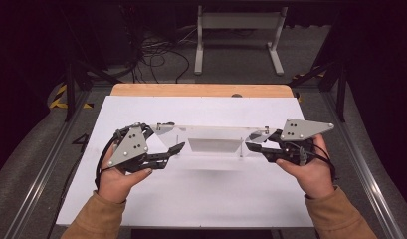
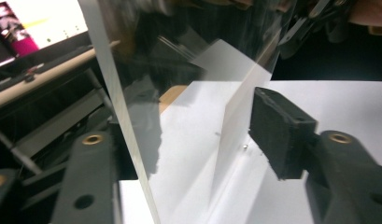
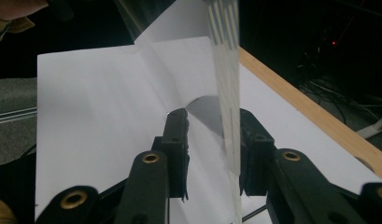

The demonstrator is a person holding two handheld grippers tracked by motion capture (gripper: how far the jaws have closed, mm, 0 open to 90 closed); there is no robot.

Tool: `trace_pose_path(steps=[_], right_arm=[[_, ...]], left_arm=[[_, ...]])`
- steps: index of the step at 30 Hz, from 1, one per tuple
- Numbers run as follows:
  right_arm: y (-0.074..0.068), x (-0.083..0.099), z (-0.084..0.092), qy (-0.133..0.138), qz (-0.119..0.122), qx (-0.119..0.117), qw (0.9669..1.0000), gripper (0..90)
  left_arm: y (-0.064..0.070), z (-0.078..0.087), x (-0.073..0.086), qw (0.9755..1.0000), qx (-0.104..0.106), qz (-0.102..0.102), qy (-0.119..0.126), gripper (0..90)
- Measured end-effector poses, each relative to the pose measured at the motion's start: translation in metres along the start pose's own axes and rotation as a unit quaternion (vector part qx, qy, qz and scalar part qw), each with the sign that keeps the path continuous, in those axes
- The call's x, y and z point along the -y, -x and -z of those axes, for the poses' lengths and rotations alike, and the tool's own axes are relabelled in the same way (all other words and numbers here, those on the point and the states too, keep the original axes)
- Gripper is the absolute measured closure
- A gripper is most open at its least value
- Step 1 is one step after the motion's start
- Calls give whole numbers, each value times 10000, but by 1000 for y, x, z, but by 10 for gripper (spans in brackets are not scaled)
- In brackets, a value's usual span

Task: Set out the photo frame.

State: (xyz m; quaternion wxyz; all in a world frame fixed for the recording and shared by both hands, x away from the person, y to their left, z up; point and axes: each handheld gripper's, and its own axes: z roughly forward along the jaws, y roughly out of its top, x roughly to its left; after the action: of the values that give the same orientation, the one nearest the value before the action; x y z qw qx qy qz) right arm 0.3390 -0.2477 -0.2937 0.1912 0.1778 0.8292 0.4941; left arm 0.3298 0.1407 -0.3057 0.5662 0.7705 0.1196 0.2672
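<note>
Clear acrylic panel (image 1: 214, 137): lying lengthwise left-to-right across frame centre above worktop (image 1: 201, 199); right gripper (image 1: 255, 147) clamping one end, left gripper (image 1: 177, 148) jaws standing wide around the other.

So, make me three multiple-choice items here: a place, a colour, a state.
1. The clear plastic piece is
A. between the two claws
B. on the floor
C. beyond the table's far edge

2. The person's sleeves are
A. blue
B. tan
C. white

3. The left claw is
A. shut tight
B. open
C. lying on the table

Answers:
1 A: the clear plastic piece spans from claw to claw over the white sheet.
2 B: tan sleeves enter at the bottom.
3 B: the left claw has its pad apart from the panel.
</note>
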Motion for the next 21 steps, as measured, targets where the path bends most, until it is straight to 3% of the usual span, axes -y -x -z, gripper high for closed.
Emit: trace_pose_path(steps=[2, 6, 21], right_arm=[[6, 1, -2, 129, -27, -20, 9999, 674], [15, 3, -5, 327, 2, 79, 9994, 664], [43, 2, -20, 595, -1, 303, 9978, 601]], left_arm=[[-1, -1, 3, 9999, -41, 82, 87, 367], [-5, -5, 8, 9998, -170, 137, -7, 307], [-14, -4, 35, 9978, -338, 511, -245, 285]])
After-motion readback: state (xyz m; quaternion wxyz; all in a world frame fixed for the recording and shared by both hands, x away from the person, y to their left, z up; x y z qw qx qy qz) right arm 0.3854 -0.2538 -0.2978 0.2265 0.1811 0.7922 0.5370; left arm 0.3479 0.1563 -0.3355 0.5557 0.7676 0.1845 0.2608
